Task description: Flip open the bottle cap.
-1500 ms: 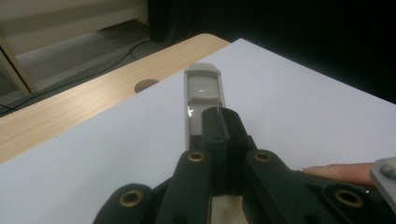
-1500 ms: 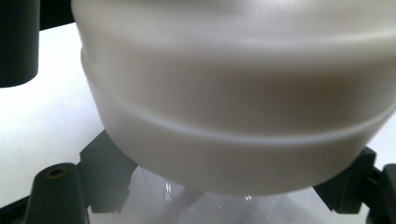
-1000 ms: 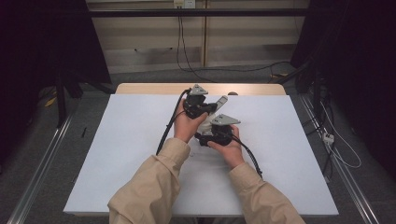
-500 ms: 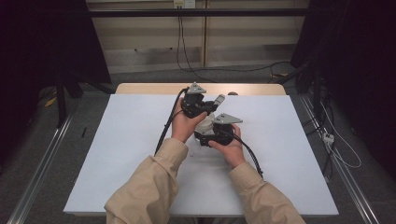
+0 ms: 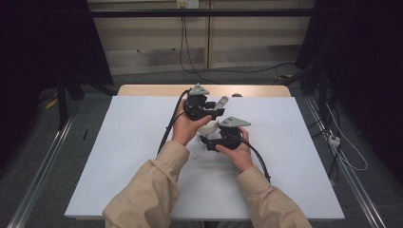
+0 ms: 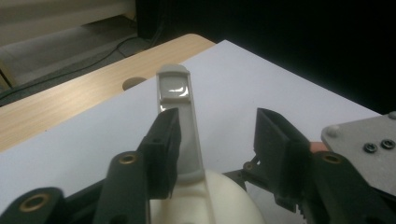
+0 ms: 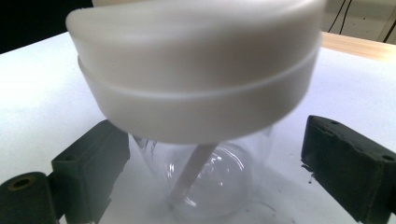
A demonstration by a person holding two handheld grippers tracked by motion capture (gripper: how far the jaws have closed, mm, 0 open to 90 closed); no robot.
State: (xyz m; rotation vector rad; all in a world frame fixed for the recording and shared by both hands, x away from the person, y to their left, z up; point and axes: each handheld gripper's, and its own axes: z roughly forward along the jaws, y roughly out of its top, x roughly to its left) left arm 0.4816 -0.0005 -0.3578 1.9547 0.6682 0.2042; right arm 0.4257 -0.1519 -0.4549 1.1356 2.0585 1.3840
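- While both hands meet over the middle of the white table (image 5: 119, 156), the left gripper (image 5: 216, 113) sits farther from the person and the right gripper (image 5: 205, 141) nearer, with a small clear bottle (image 5: 209, 128) between them.
- In the left gripper view, the left gripper (image 6: 215, 140) has its jaws standing apart; the grey flip spout (image 6: 176, 112) of the bottle's cream cap (image 6: 205, 198) rises between them, lying against the inner face of the left-hand jaw and well clear of the right-hand one.
- That spout stands upright along the jaws and reaches past their tips; the rounded cap lies low between the jaw roots.
- Whether the left-hand jaw presses the spout or merely touches it, I cannot tell; the gap on the other side shows no clamp across it.
- In the right gripper view, the right gripper (image 7: 215, 158) also has its jaws wide apart, one on each side of the clear bottle (image 7: 205, 182).
- Neither pad touches the glassy body; open space shows on both sides of it.
- The cream cap (image 7: 196, 79) looms above and ahead of these jaws, wider than the body beneath it, and a pale straw (image 7: 191, 175) slants down inside the clear body between the jaws.
- Beyond the left gripper's tips lies the wooden edge (image 6: 70, 102) of the table.
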